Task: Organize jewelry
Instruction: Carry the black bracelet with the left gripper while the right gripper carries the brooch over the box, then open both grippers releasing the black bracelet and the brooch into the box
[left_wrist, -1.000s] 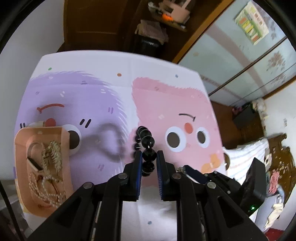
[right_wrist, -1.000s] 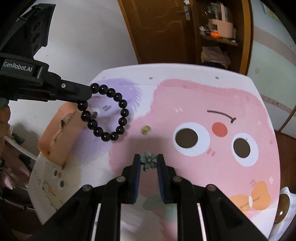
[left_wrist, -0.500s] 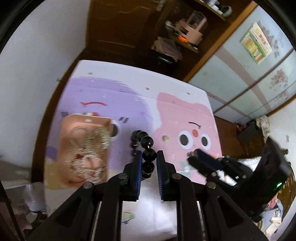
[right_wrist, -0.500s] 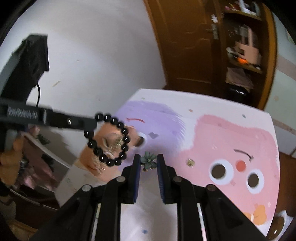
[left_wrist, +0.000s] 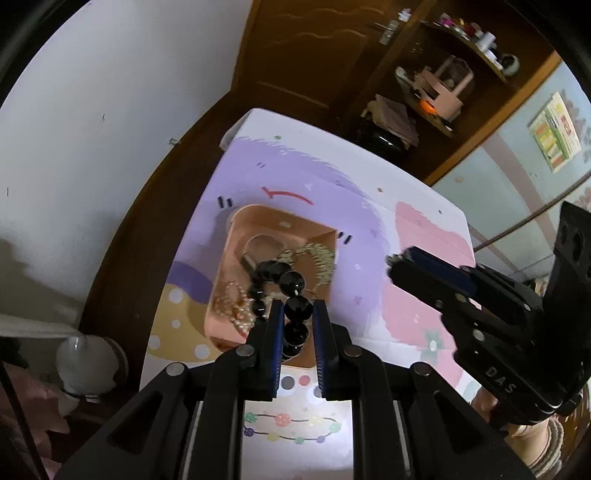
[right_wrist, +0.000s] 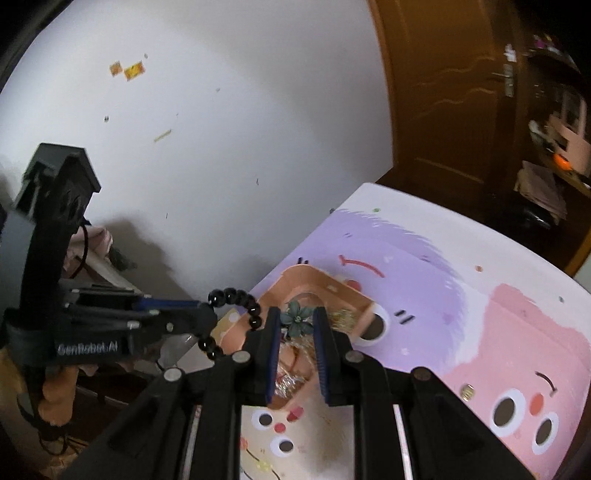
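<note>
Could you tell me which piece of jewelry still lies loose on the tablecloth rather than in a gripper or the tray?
The small gold piece on the pink patch.

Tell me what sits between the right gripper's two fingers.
A small teal flower ornament, clamped at the tips of the right gripper; the right wrist view shows it, above the pink tray.

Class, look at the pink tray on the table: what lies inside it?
Inside the pink tray lies a tangle of gold chains and pearl-like strands. The black bead bracelet and both hand-held grippers cover part of the tray, so anything beneath them cannot be seen.
</note>
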